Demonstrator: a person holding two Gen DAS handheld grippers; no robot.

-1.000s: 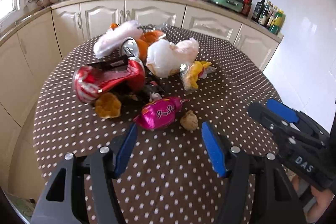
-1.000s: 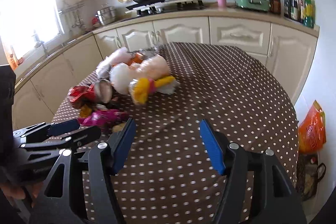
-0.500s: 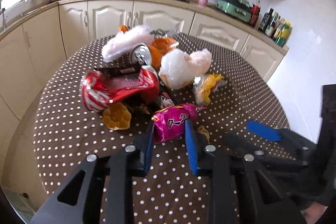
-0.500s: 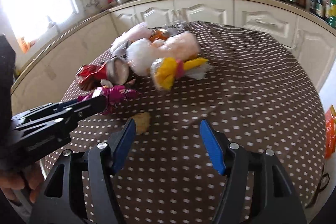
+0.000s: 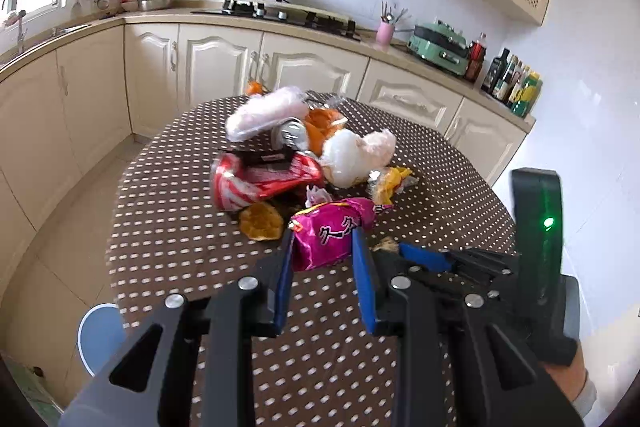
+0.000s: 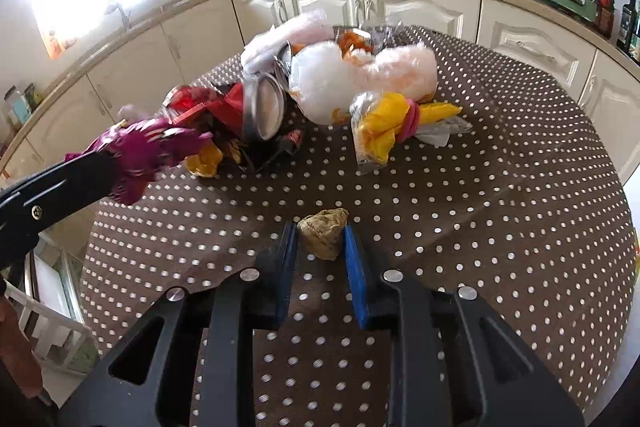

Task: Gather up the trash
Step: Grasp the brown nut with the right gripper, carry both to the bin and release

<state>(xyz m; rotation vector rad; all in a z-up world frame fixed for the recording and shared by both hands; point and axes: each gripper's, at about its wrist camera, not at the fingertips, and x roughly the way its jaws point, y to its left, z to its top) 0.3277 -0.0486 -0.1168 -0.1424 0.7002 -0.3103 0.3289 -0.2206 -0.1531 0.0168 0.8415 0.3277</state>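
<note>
Left wrist view: my left gripper (image 5: 322, 251) pinches the magenta wrapper (image 5: 328, 229) by its near end — clear of the trash pile (image 5: 296, 155).

Right wrist view: my right gripper (image 6: 320, 239) is closing on the brown lump (image 6: 323, 233), alone on the dotted tablecloth (image 6: 500, 207) — easy to take singly.

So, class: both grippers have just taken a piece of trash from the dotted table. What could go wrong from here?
1. The right gripper is closing on a small crumbly brown lump; it could break or slip out.
2. The left gripper pinches only one end of the slick magenta wrapper, which may slide free.
3. The right gripper's fingers sit just beside the left's, so they might collide.
</note>
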